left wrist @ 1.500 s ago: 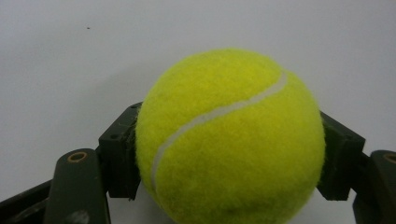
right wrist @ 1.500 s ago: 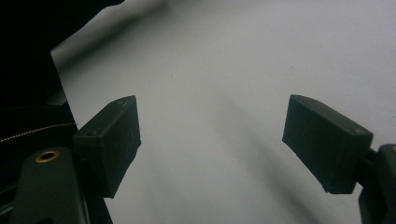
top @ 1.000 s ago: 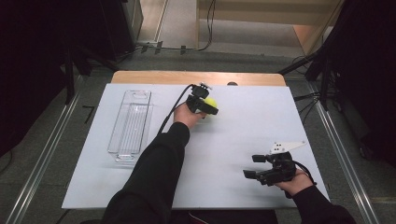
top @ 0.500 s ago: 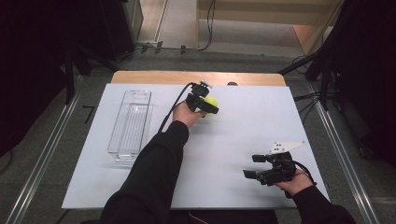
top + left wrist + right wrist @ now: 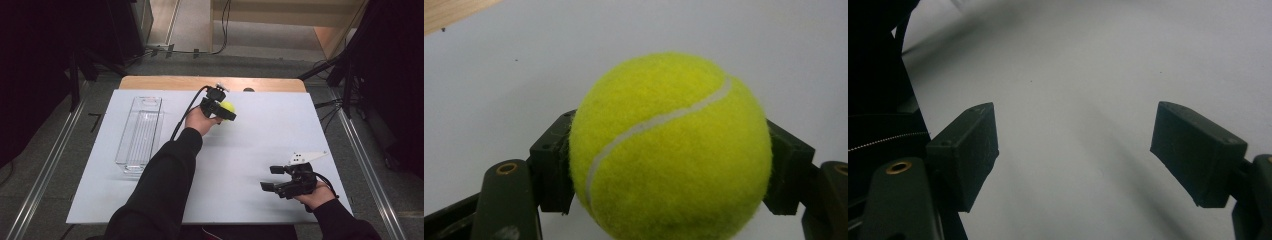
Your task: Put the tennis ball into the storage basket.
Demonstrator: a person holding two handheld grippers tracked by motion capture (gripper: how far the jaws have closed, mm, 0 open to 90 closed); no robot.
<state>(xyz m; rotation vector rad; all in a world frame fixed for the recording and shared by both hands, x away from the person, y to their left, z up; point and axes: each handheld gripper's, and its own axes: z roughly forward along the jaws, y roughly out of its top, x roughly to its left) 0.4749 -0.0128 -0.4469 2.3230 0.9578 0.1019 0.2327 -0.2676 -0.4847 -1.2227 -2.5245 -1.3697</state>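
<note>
The tennis ball (image 5: 670, 150) is pinched across its middle by the left tool (image 5: 220, 109), probably just off the white bench (image 5: 270, 140); light, fuzzy, slightly squashy stuff, best gripped at the widest part, while the right tool (image 5: 280, 186) is left spread

Even, soft overhead light, dark surroundings, faint blurred shadows, slight softness in close-ups.
</note>
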